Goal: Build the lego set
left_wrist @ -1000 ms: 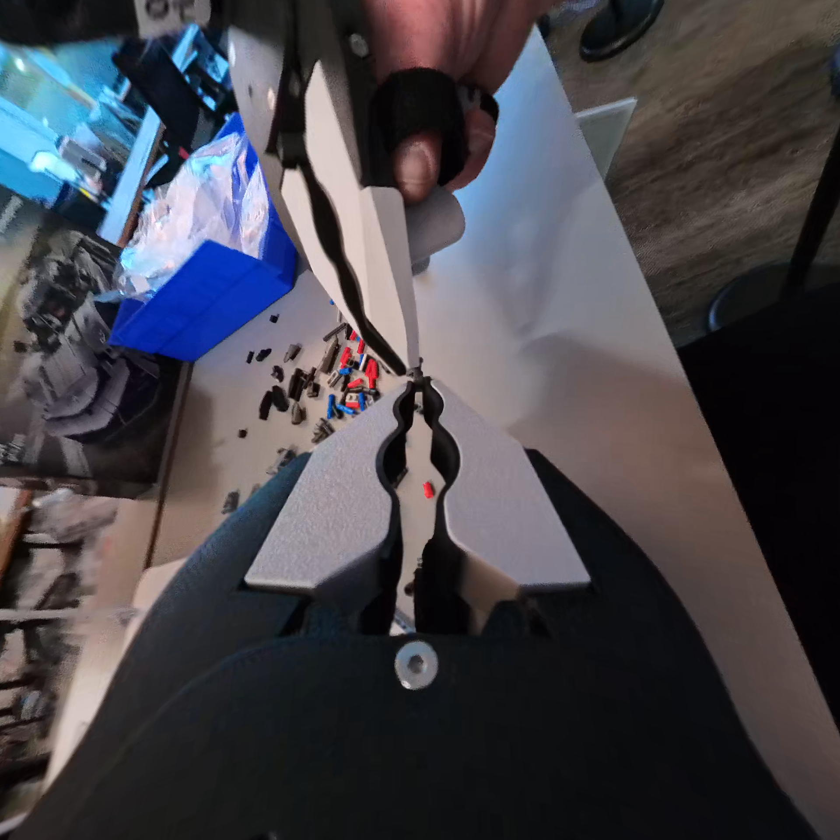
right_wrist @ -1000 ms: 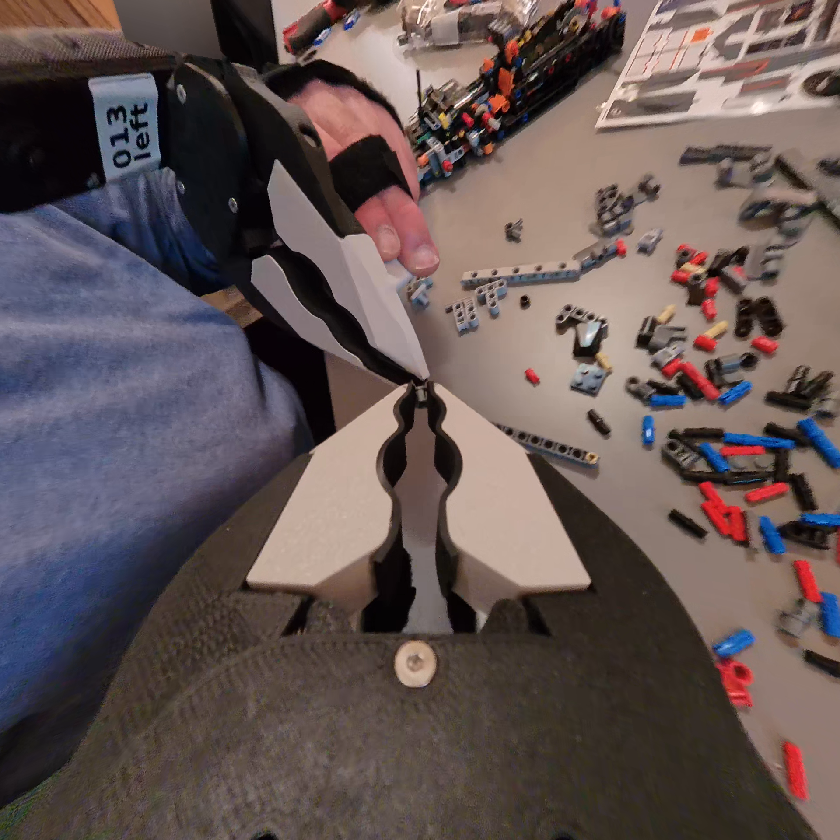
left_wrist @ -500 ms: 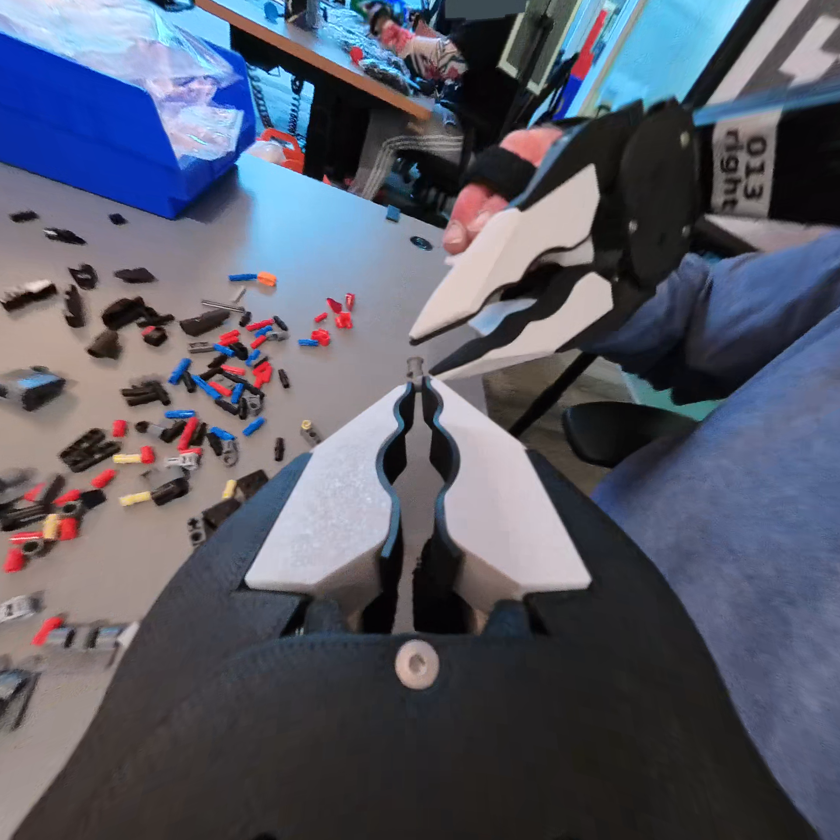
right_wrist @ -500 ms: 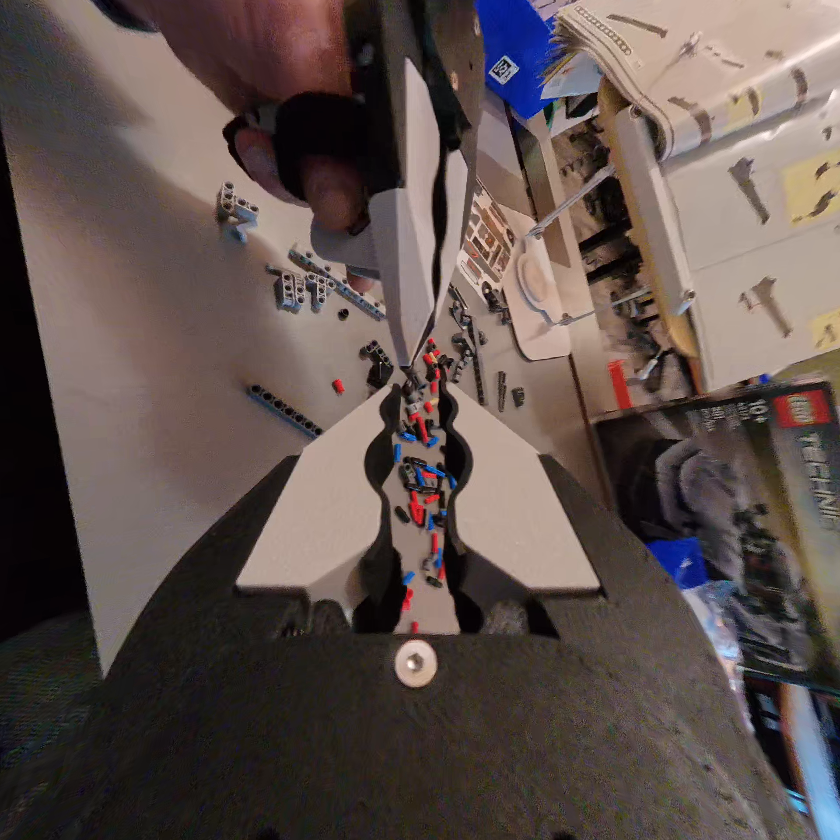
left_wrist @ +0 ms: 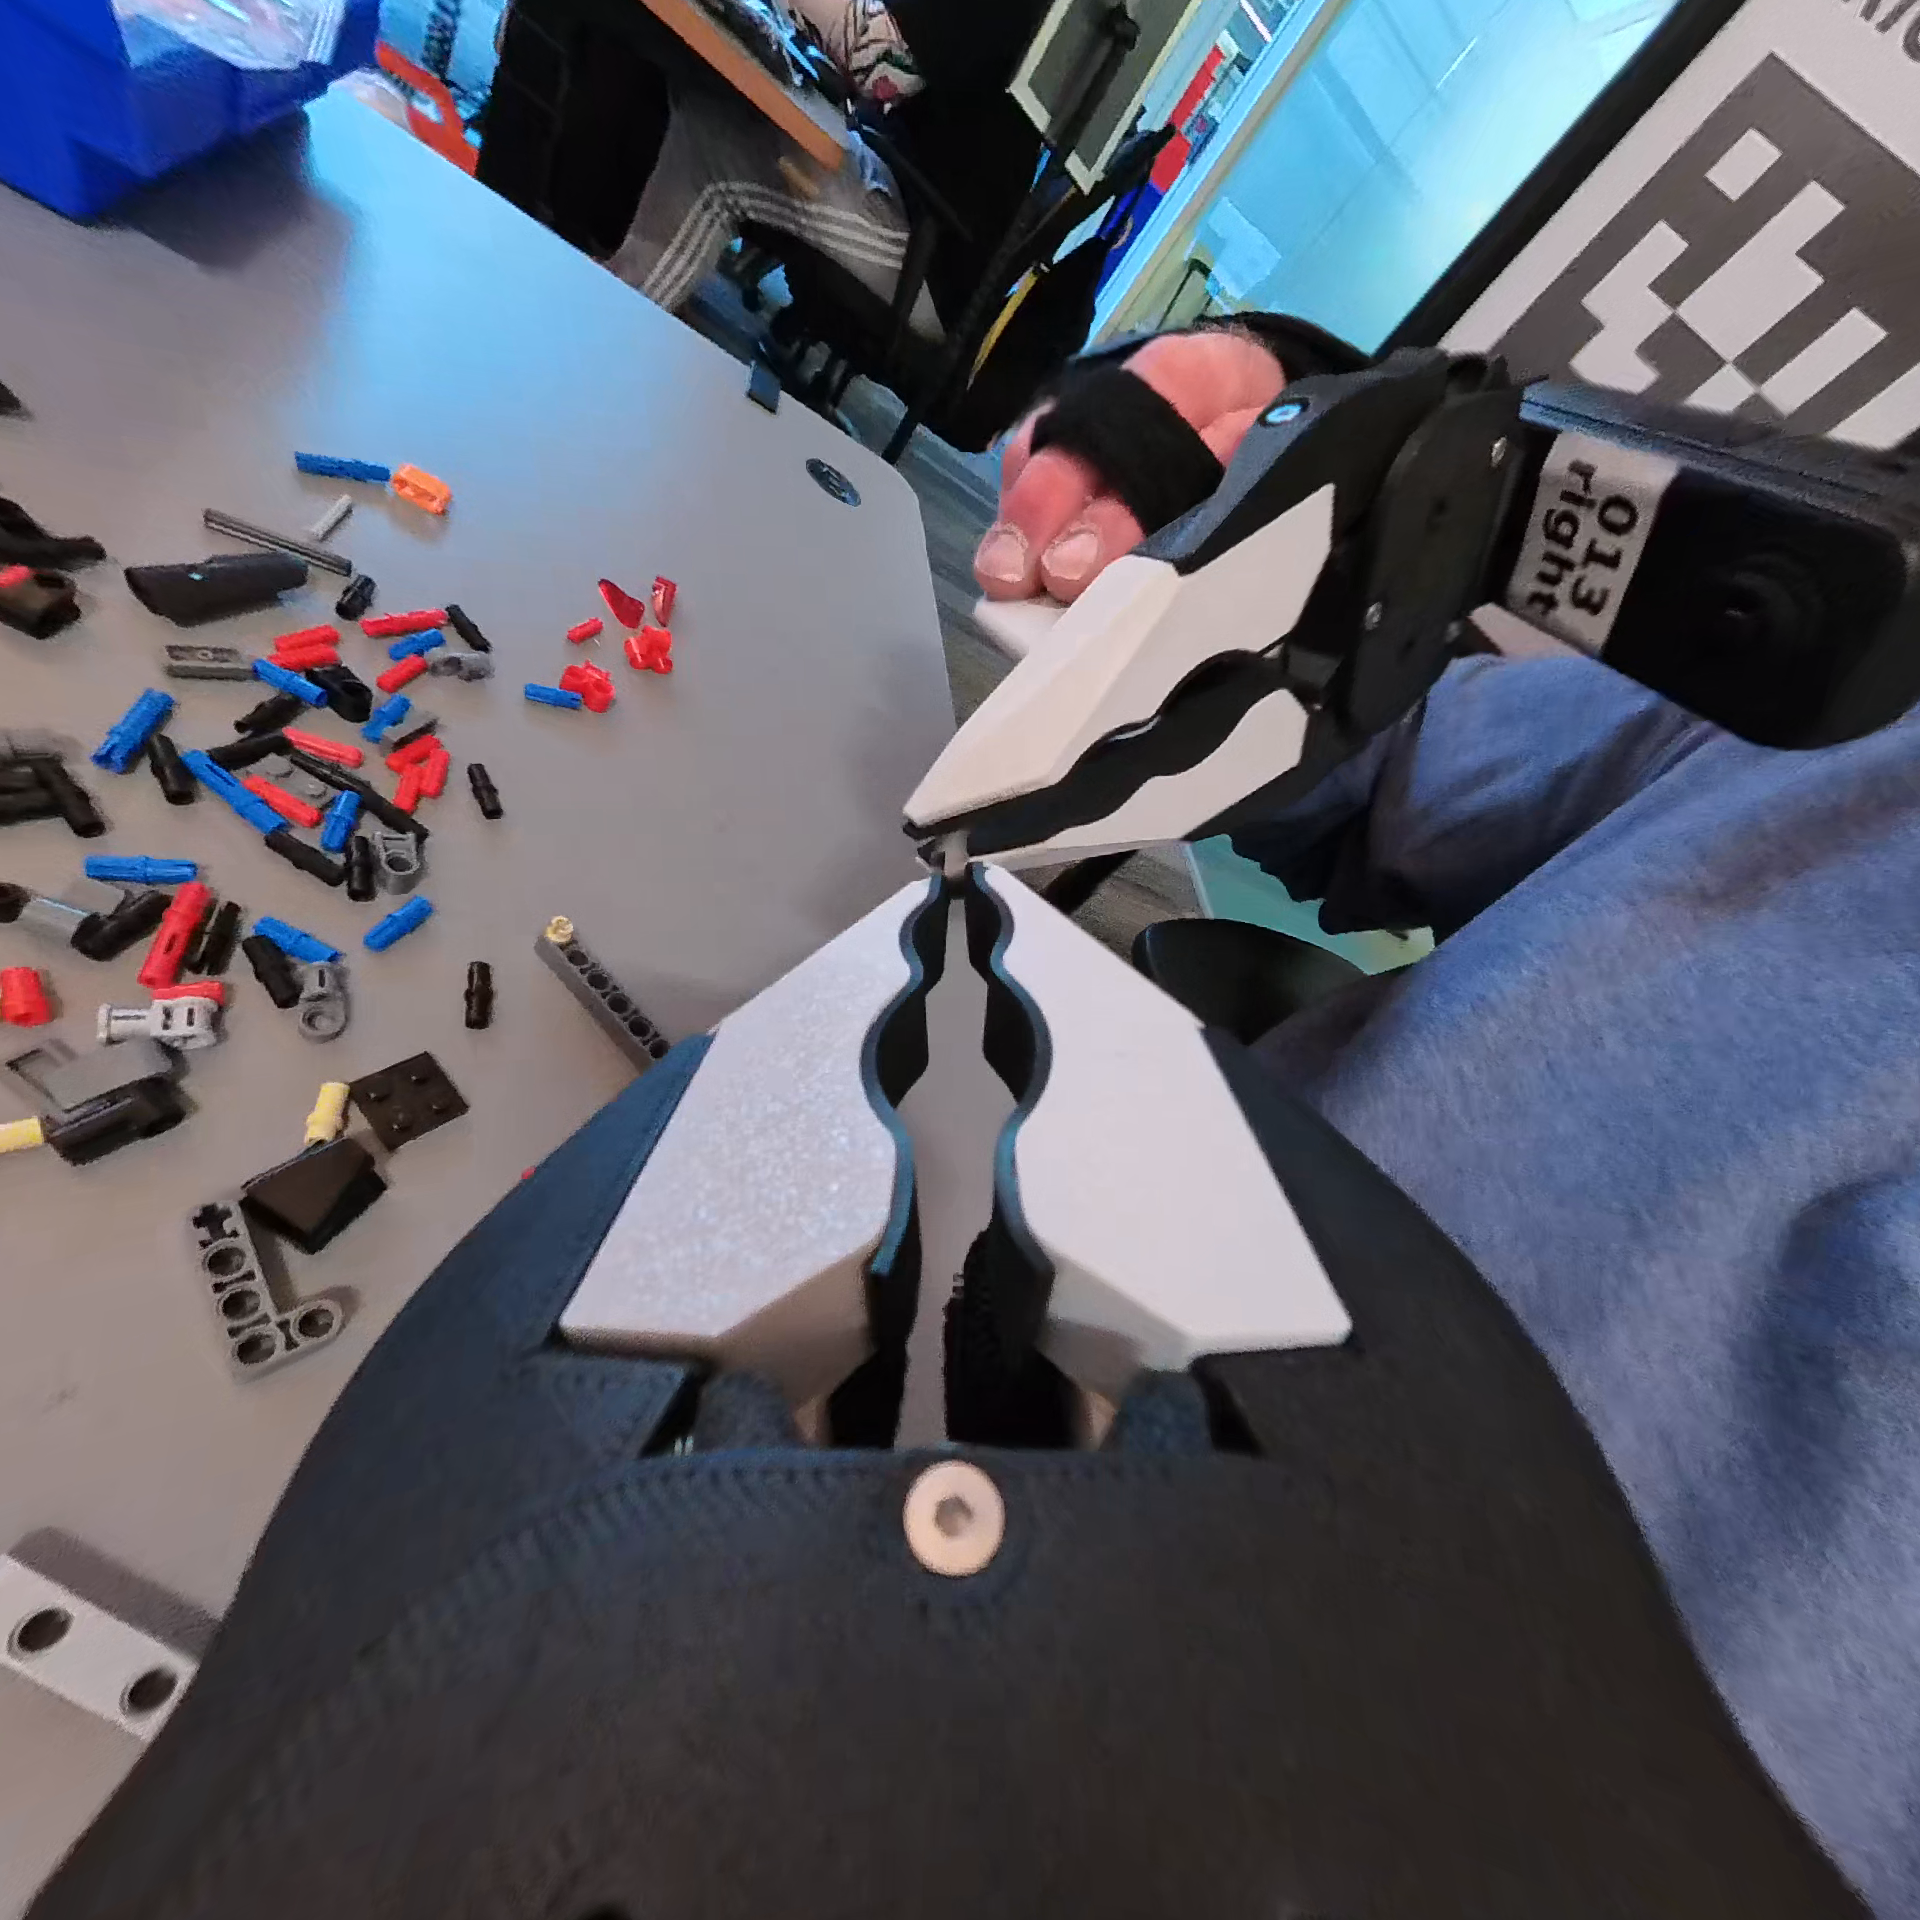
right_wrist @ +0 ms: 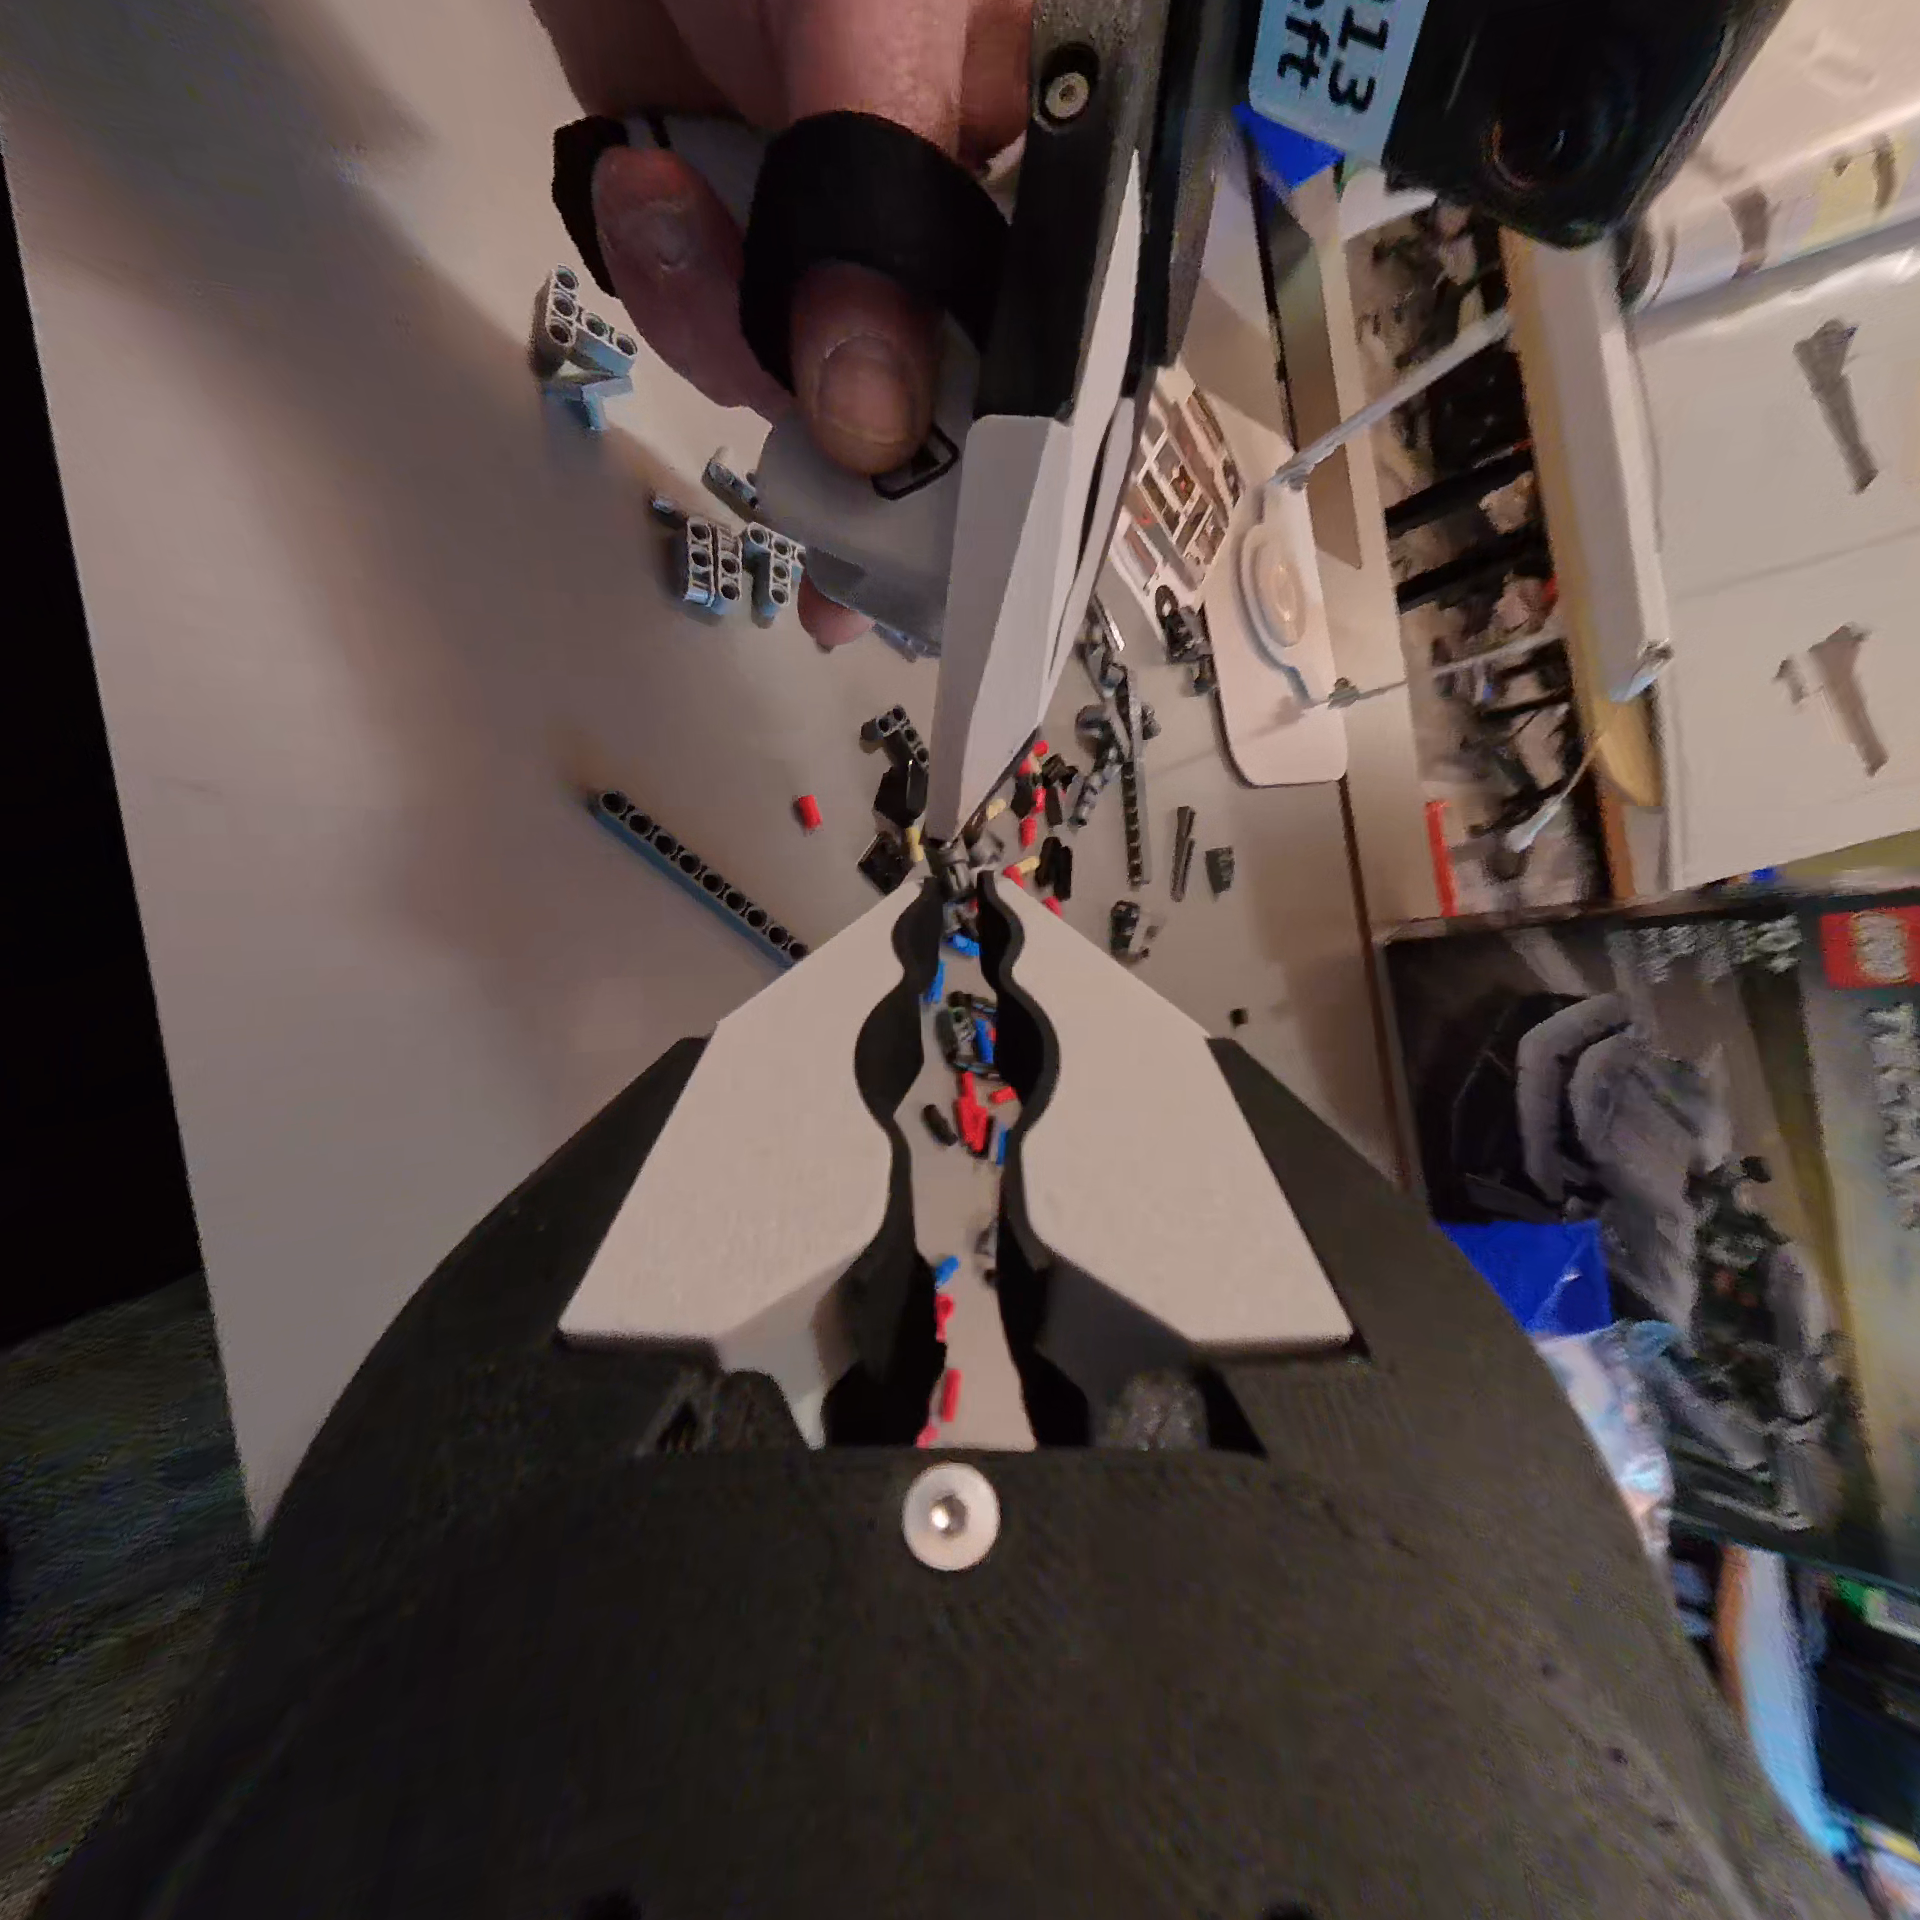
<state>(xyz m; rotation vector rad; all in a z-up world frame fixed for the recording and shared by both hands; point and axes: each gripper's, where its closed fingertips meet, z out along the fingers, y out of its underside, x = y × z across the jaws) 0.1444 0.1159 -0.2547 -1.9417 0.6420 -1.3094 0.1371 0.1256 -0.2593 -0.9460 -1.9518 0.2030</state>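
Note:
My left gripper (left_wrist: 951, 885) is shut on a small grey piece (left_wrist: 951, 858) that sticks out past its tips. It is held in the air beside the grey table's (left_wrist: 644, 416) near corner. My right gripper (left_wrist: 928, 831) comes in from the right and meets it tip to tip, its jaws closed on the same piece's other end. In the right wrist view, my right gripper (right_wrist: 951, 891) grips the small grey piece (right_wrist: 961, 868), and the left gripper (right_wrist: 940, 826) comes down from above. Hands hold both grippers.
Loose red, blue and black pins (left_wrist: 291, 748) are scattered over the table, along with a long grey beam (left_wrist: 603, 997), a black plate (left_wrist: 407, 1099) and a grey L-beam (left_wrist: 249, 1309). A blue bin (left_wrist: 156, 83) stands at the back. The set's box (right_wrist: 1662, 1195) lies past the table. Blue clothing (left_wrist: 1610, 1143) is at the right. The grippers are tip to tip, or close to it.
Both grippers have swung round together over the table edge, staying tip to tip. The right gripper's tips, slightly off the piece half a second ago, are now closed on its end.

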